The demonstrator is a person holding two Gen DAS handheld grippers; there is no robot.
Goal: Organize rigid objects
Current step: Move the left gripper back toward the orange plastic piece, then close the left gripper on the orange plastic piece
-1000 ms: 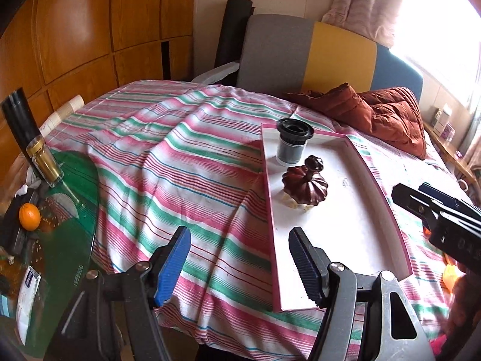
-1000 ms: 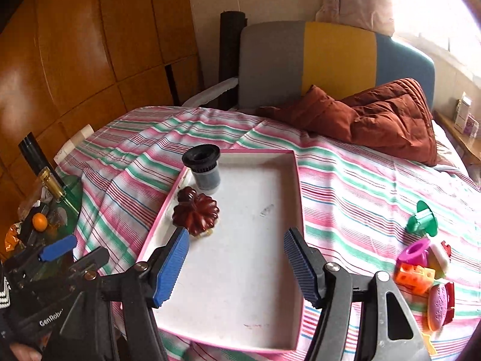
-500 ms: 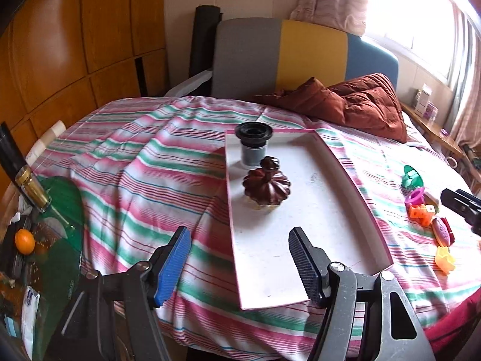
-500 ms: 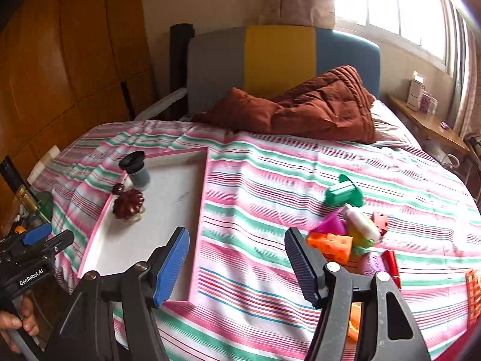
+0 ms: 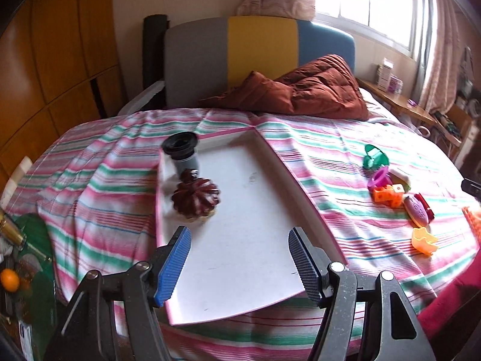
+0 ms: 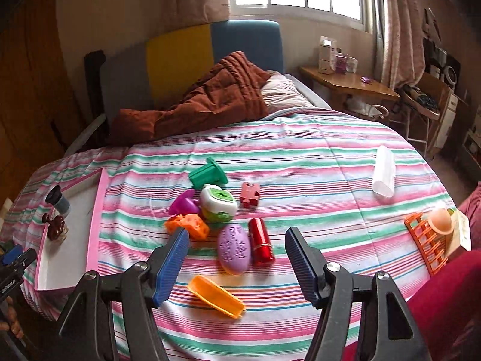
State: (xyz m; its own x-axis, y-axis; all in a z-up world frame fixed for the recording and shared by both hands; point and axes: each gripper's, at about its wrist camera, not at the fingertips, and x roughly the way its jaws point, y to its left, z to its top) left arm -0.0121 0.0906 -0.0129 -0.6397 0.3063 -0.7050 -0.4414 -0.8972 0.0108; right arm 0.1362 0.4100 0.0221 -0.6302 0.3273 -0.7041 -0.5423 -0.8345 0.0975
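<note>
A white tray with a pink rim [image 5: 264,138] lies on the striped bed and holds a black-capped grey jar [image 5: 183,155] and a dark red ribbed lid [image 5: 195,200]. My left gripper [image 5: 239,266] is open and empty over the tray's near end. My right gripper [image 6: 237,266] is open and empty above a pile of toys: a purple oval [image 6: 234,248], a red cylinder [image 6: 261,240], an orange cheese block [image 6: 188,225], a green-white piece [image 6: 218,203], a green cup [image 6: 207,176] and an orange scoop [image 6: 215,296]. The tray also shows at the left of the right wrist view [image 6: 96,219].
A rust quilt [image 6: 204,102] lies by the headboard. A clear white case [image 6: 383,176] and an orange grid rack [image 6: 427,243] with a peach ball [image 6: 440,221] sit at the right. A green glass table with a bottle [image 5: 12,231] stands at the left.
Both grippers have swung to the right. The right wrist view has left the tray and now faces the toy pile. Both stay open and empty.
</note>
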